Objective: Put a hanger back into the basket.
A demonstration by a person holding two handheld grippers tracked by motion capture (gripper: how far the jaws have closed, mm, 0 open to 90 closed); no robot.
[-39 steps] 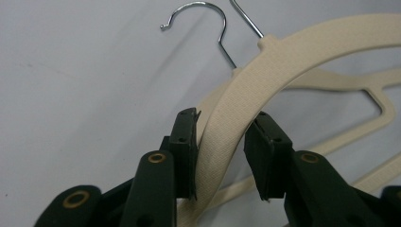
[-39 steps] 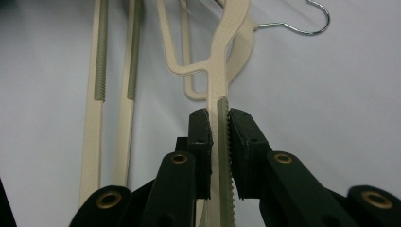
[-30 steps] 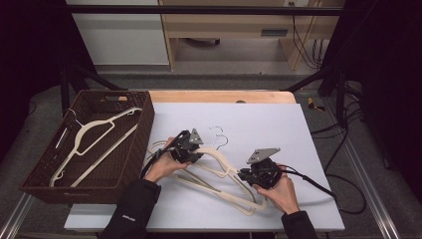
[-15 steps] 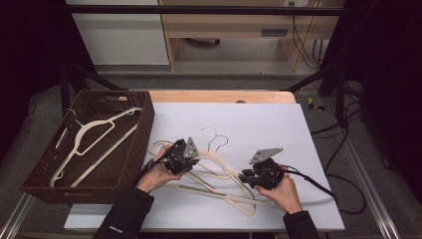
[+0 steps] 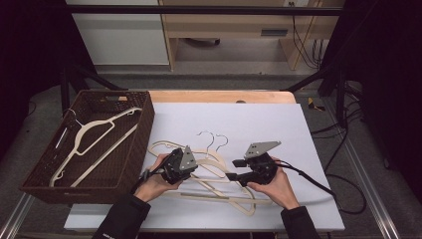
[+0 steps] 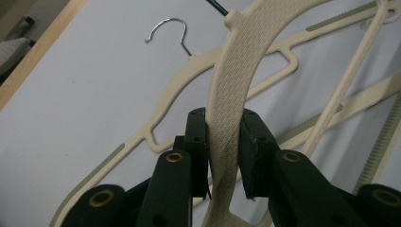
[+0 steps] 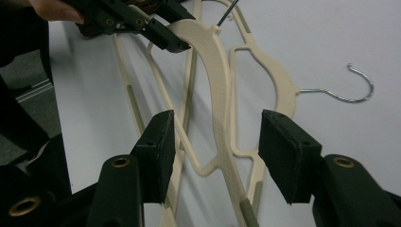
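Several cream plastic hangers (image 5: 214, 186) lie tangled on the white table top (image 5: 259, 119). My left gripper (image 5: 195, 173) is shut on the broad textured arm of one hanger (image 6: 236, 61), having tightened on it a little. The left gripper view shows the pads (image 6: 196, 137) pressing both sides of that arm. My right gripper (image 5: 234, 176) faces it from the right. Its jaws have just been opening and now stand open. The same hanger's arm (image 7: 217, 85) runs between the pads (image 7: 158, 142) without touching them. The left gripper (image 7: 156, 28) grips it farther along.
A dark wicker basket (image 5: 142, 134) stands at the table's left with a cream hanger (image 5: 94, 132) in it. Two chrome hooks (image 5: 211, 139) point toward the far side. A black cable (image 5: 308, 179) trails right from the right gripper. A wooden edge (image 5: 219, 96) borders the back.
The left gripper has moved toward the near edge, dragging the hanger with it. The hangers have shifted on the table. The right hand has stayed in place.
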